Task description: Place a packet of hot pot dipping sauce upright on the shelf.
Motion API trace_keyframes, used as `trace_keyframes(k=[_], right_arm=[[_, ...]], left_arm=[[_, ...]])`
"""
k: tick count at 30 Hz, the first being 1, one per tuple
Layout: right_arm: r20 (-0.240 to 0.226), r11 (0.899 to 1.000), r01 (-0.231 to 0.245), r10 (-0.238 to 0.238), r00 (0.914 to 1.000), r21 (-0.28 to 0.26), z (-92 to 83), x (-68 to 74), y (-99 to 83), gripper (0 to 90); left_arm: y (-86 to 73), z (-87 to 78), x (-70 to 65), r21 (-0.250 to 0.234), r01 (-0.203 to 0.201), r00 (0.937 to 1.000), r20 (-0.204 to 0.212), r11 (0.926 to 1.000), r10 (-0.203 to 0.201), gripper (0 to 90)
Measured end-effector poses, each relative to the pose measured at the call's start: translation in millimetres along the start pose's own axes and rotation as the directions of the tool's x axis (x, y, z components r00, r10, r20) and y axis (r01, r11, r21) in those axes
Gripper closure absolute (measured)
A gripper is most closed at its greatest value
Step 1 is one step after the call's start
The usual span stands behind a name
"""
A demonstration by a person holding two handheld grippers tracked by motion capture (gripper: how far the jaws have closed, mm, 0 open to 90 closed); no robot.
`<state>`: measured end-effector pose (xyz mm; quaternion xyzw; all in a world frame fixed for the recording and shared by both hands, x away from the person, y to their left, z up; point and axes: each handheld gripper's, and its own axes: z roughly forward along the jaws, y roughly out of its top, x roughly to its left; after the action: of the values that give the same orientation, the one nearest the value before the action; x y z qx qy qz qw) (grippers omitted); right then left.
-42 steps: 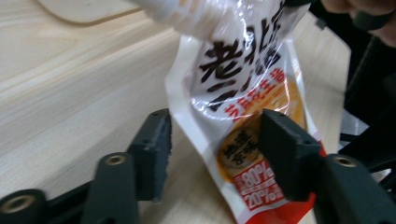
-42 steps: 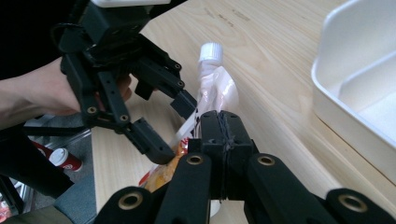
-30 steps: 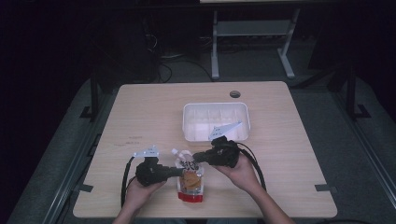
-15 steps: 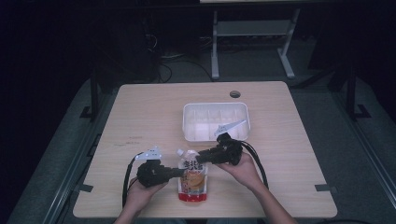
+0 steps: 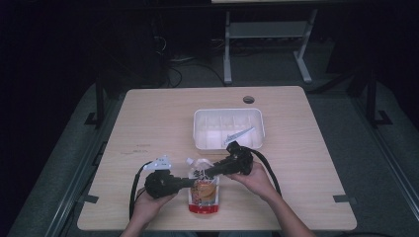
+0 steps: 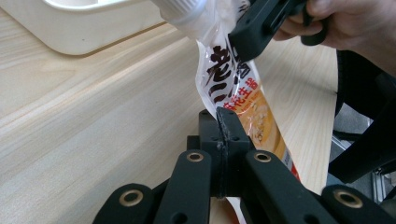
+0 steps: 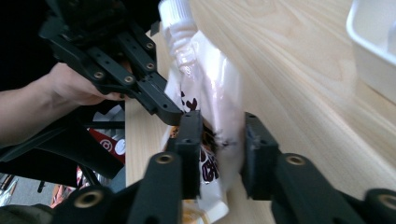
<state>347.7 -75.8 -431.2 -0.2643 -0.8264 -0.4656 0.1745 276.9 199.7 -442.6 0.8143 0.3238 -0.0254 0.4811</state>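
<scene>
Table (image 5: 163, 118): light wood. White tray (image 5: 201, 129) sits past centre. Spouted pouch (image 5: 203, 186) lies at the near edge, in front of the tray, white cap pointing toward it. Left gripper (image 6: 223, 122) comes in from the pouch's left, jaws clamped tight on its side edge. Right gripper (image 7: 219, 140) comes from the right; its jaws straddle the pouch's upper part at a narrow gap and have just been closing, pads at the film.
</scene>
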Motion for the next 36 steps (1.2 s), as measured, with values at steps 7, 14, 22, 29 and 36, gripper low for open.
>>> trace_keyframes(k=[7, 14, 22, 29, 36], right_arm=[[0.004, 1.000, 0.022, -0.022, 0.9997, -0.006, -8.9, 6.9, 1.0, 77.7], [0.002, 1.000, 0.023, -0.023, 0.9997, -0.015, -13.6, 10.9, 1.7, 79.6], [0.023, 0.999, 0.034, -0.034, 0.9991, -0.009, -16.9, 17.7, 6.3, 83.6], [0.050, 0.999, 0.034, -0.035, 0.9982, 0.008, -19.2, 30.7, 11.4, 85.0], [0.043, 1.000, 0.015, -0.015, 0.9989, 0.004, -25.7, 43.6, 10.6, 85.4]], left_arm=[[0.2, -0.4, 0.4, -0.006, -0.002, 1.0000, 0.003, 1.0000, 0.002, 90.0], [0.7, -2.1, 0.2, -0.016, -0.002, 1.0000, 0.002, 0.9999, 0.002, 90.0], [1.6, -4.9, -1.3, -0.025, -0.009, 0.9999, -0.009, 0.9996, 0.009, 90.0], [5.2, -10.6, -7.6, -0.020, -0.058, 0.9972, -0.048, 0.9981, 0.057, 81.1], [4.9, -19.8, -12.1, -0.006, -0.087, 0.9914, -0.099, 0.9962, 0.086, 73.8]])
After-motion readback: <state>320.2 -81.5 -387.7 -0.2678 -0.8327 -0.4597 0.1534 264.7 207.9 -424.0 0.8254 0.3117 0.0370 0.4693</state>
